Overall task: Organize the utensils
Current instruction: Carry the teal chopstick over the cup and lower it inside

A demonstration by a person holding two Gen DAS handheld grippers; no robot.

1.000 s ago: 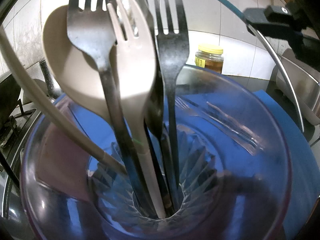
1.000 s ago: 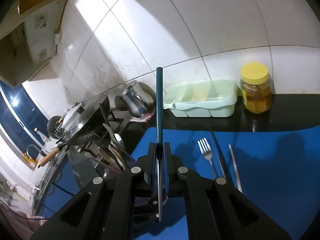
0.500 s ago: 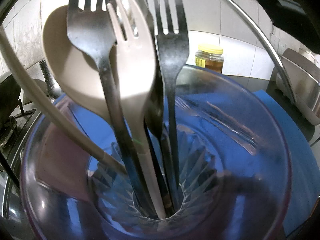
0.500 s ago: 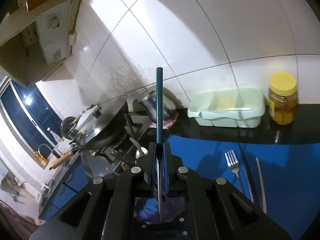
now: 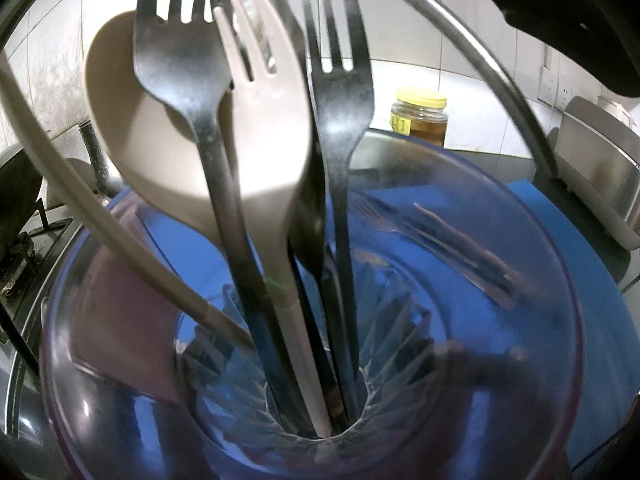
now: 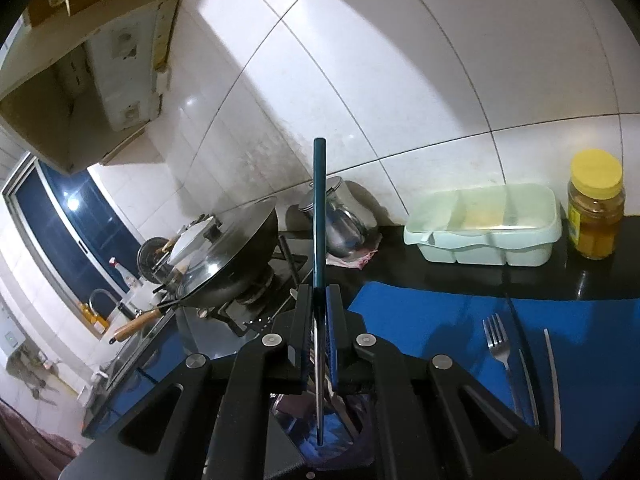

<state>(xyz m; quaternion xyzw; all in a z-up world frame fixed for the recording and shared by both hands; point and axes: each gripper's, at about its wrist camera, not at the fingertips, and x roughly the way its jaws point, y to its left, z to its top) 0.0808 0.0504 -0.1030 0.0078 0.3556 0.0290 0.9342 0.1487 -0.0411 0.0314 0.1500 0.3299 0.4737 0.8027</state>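
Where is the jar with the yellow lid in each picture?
Left wrist view: the yellow-lidded jar is right of centre, upper half, behind the far rim of the clear cup that holds forks.
Right wrist view: it stands at the far right edge by the tiled wall, beside the pale green tray.
Shared landmark: the blue mat on the dark counter, in front of the jar in both.

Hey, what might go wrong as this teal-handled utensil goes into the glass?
1. The clear glass is already crowded with forks and a beige spork; the utensil could jam against their heads.
2. The right claw pinches only the utensil's thin shaft, so a knock might twist it loose.
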